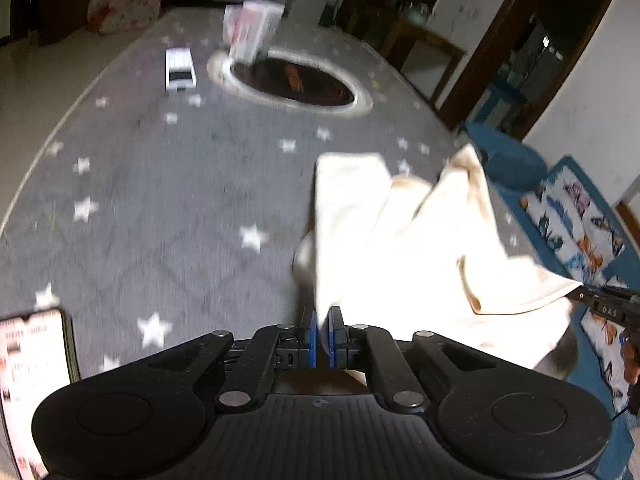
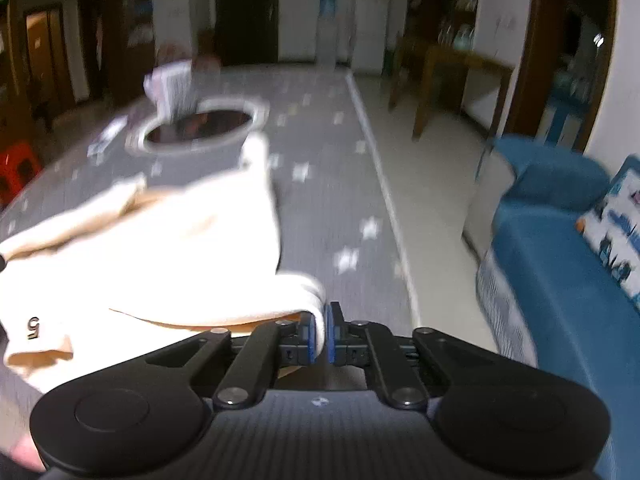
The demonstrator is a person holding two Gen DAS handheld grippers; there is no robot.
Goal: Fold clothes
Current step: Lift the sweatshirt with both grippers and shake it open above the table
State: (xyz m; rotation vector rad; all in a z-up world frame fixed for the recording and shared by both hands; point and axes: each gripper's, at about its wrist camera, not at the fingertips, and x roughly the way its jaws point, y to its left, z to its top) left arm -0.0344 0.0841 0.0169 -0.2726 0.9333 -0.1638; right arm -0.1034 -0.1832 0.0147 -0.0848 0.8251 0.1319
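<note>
Left wrist view first: the cream garment (image 1: 404, 248) hangs lifted over the grey star-patterned table cover (image 1: 160, 200), bunched and creased, one edge pinched between the closed blue pads of the left gripper (image 1: 322, 330). Out at the frame's right, the right gripper (image 1: 600, 304) pokes in at the cloth's far corner. Over on the right wrist view, the garment (image 2: 160, 248) spills leftward, and a rolled hem sits between the pads of the right gripper (image 2: 320, 334), which stand narrowly apart with cloth filling the gap (the hold looks thin, just the hem's lip).

Risk, judged from here: that hem could slide out if the two hands pull apart too hard, dropping the corner and spoiling the fold line. The cloth is also crumpled between the grips, so laying it down slack would trap wrinkles. Further out, the white box (image 1: 180, 68), the leaning carton (image 1: 252, 28) by the dark round opening (image 1: 296, 80) and the phone (image 1: 32, 380) could be swept by a swinging edge.
</note>
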